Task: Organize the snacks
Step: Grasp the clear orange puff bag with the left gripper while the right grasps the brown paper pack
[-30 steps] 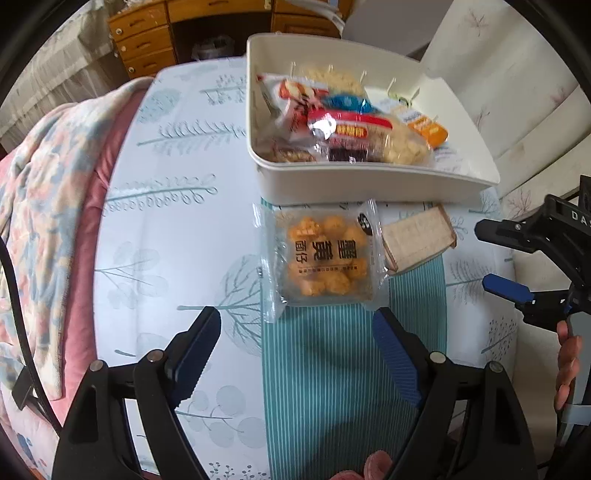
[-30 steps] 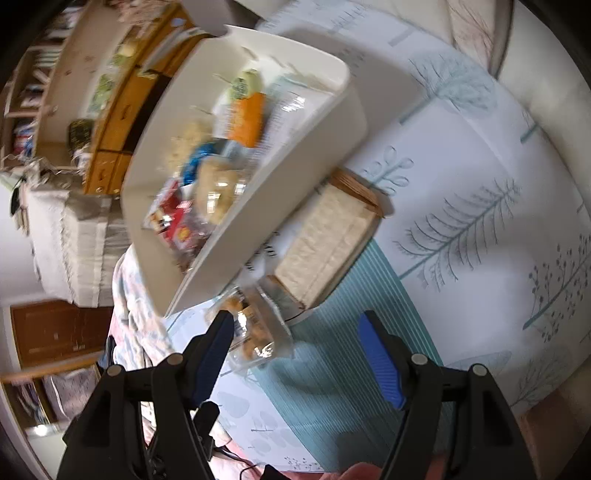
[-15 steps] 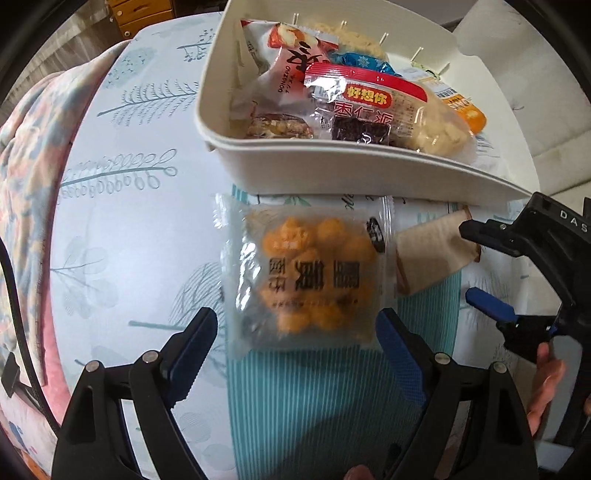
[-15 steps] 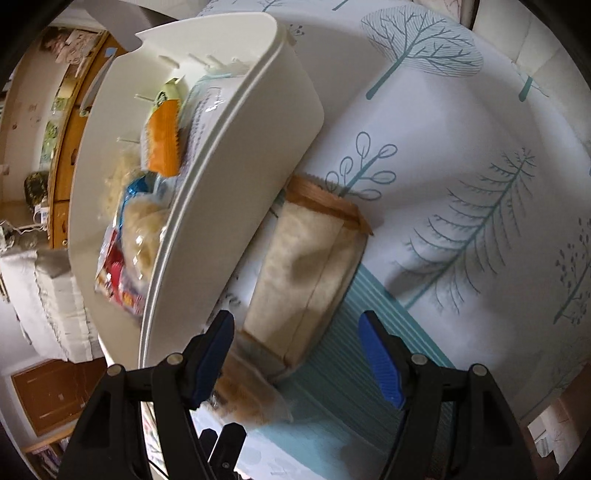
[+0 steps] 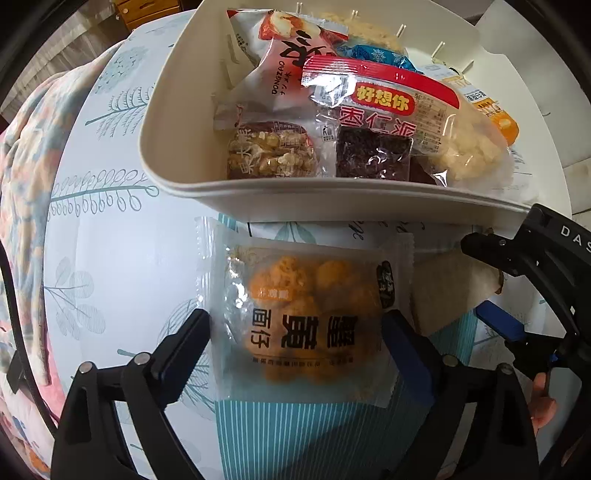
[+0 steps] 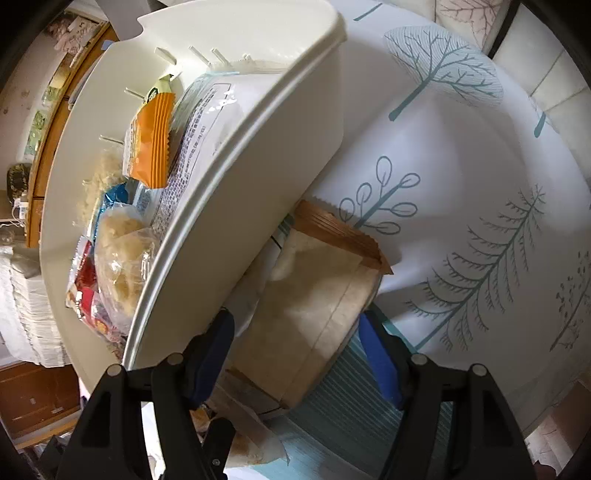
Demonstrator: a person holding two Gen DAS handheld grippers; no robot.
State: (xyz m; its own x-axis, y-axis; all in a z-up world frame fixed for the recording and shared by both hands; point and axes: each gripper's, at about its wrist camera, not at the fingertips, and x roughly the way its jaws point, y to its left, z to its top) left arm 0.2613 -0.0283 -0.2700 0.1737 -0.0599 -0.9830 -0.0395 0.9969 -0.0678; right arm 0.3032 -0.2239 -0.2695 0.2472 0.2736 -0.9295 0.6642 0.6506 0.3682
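A clear packet of orange snack balls (image 5: 306, 317) lies on the tablecloth in front of the white bin (image 5: 332, 199). My left gripper (image 5: 299, 339) is open, its jaws on either side of this packet. A beige packet with a brown end (image 6: 317, 306) lies beside the bin; it also shows in the left wrist view (image 5: 450, 288). My right gripper (image 6: 299, 354) is open with its jaws around the beige packet; it also shows in the left wrist view (image 5: 491, 284). The white bin (image 6: 236, 192) holds several snack packets.
The round table carries a white cloth with teal tree prints (image 6: 480, 184) and a teal striped panel (image 5: 295, 435). A floral blanket (image 5: 22, 192) hangs at the left. Wooden drawers (image 5: 147, 11) stand behind the table.
Both grippers have moved forward and down. The left now straddles the orange snack packet and the right straddles the beige packet. Both stay open.
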